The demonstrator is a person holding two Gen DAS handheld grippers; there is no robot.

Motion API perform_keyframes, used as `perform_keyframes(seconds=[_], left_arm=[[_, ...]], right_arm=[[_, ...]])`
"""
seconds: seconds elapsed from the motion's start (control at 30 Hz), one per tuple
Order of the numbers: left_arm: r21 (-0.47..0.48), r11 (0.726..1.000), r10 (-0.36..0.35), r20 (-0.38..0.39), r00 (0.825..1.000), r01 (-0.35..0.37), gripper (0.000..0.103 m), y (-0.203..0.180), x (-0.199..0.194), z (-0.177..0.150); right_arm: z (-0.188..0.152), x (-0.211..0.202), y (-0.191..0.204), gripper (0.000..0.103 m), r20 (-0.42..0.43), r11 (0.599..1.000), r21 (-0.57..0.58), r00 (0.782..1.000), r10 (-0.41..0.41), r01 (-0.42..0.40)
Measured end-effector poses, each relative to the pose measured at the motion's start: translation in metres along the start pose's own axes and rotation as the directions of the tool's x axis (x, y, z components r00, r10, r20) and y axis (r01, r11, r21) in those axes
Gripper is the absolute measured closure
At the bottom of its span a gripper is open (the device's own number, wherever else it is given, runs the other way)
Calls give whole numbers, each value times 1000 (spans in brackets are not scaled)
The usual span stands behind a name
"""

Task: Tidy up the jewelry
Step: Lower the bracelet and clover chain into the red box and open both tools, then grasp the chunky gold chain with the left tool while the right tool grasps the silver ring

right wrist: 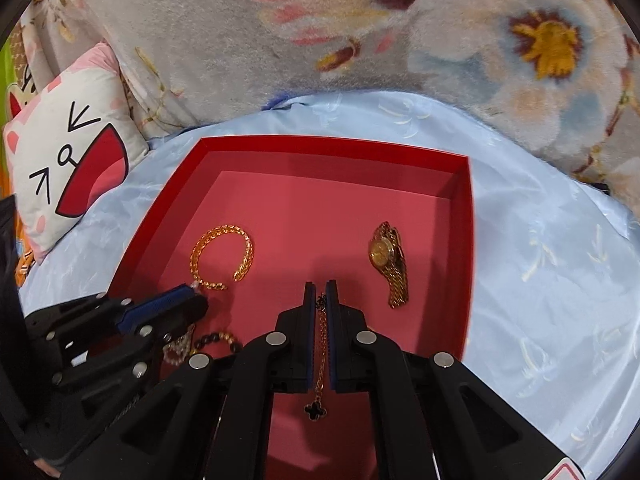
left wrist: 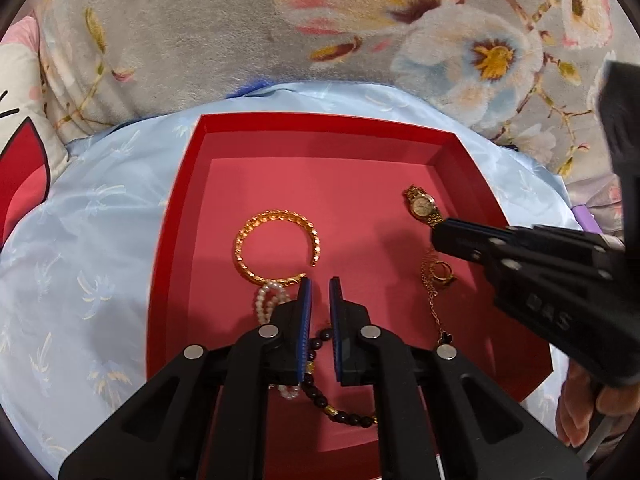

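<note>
A red tray (left wrist: 188,184) (right wrist: 466,240) lies on light blue cloth. In it are a gold chain bangle (left wrist: 276,246) (right wrist: 222,256), a gold watch (left wrist: 424,206) (right wrist: 390,264), a pearl bracelet (left wrist: 268,300), a dark bead bracelet (left wrist: 320,392) (right wrist: 218,338) and a thin gold chain with a black clover charm (left wrist: 436,292) (right wrist: 320,356). My left gripper (left wrist: 320,288) (right wrist: 192,296) hovers over the pearl and bead bracelets, jaws slightly apart and empty. My right gripper (right wrist: 320,292) (left wrist: 440,232) is shut on the thin chain, whose charm hangs below.
A grey floral plush blanket (left wrist: 200,40) (right wrist: 360,40) rises behind the tray. A white cartoon-face pillow (right wrist: 68,152) (left wrist: 20,152) lies at the left. The blue cloth (right wrist: 560,280) surrounds the tray on all sides.
</note>
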State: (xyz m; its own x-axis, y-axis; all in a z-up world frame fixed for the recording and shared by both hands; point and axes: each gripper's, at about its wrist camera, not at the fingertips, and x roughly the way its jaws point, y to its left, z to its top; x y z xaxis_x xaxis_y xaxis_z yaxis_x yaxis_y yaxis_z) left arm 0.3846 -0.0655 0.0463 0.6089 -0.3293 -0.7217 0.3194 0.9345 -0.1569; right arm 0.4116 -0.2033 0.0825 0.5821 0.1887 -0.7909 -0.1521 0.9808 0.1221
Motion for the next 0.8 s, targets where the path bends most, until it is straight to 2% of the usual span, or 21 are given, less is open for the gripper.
perform_keyframes(seconds=[0.03, 0.07, 0.1, 0.13, 0.2, 0.3, 0.4, 0.47, 0.53, 0.7, 0.8], left_arm=[[-7, 1000, 1, 6, 1000, -1, 85, 1, -2, 0], [-15, 1000, 1, 15, 1000, -1, 76, 3, -5, 1], [-20, 1000, 3, 22, 1000, -3, 68, 3, -7, 1], [-23, 1000, 6, 34, 999, -5, 66, 3, -11, 2], [-23, 1000, 16, 59, 998, -15, 65, 4, -21, 3], [-32, 999, 12, 81, 997, -9, 58, 7, -37, 2], [-29, 1000, 13, 105, 994, -10, 56, 10, -59, -5], [-30, 999, 13, 114, 993, -9, 54, 13, -75, -14], [-30, 1000, 8, 120, 993, -4, 51, 16, -88, -24], [-13, 1000, 14, 117, 993, -13, 47, 16, -116, -58], [16, 999, 44, 114, 993, -46, 42, 12, -131, -81]], right_arm=[[3, 4, 0, 98, -6, 1000, 1, 1000, 3, -3], [5, 6, 1, 97, -7, 1000, -3, 1000, 3, -3], [6, 7, 2, 92, -1, 1000, -8, 1000, -5, 5], [8, 6, 4, 84, 7, 1000, -11, 1000, -12, 12], [9, -2, 5, 75, 46, 1000, -17, 999, -2, 3], [6, -31, 7, 74, 119, 1000, -25, 993, -1, 4], [-7, -68, 6, 73, 179, 1000, -17, 984, 16, -13], [-23, -94, 3, 72, 211, 1000, -11, 977, 29, -27], [-42, -116, 2, 65, 230, 1000, -11, 973, 30, -29], [-95, -147, -1, 64, 214, 999, -20, 976, -27, 32], [-133, -158, -6, 64, 191, 999, -5, 981, -45, 47]])
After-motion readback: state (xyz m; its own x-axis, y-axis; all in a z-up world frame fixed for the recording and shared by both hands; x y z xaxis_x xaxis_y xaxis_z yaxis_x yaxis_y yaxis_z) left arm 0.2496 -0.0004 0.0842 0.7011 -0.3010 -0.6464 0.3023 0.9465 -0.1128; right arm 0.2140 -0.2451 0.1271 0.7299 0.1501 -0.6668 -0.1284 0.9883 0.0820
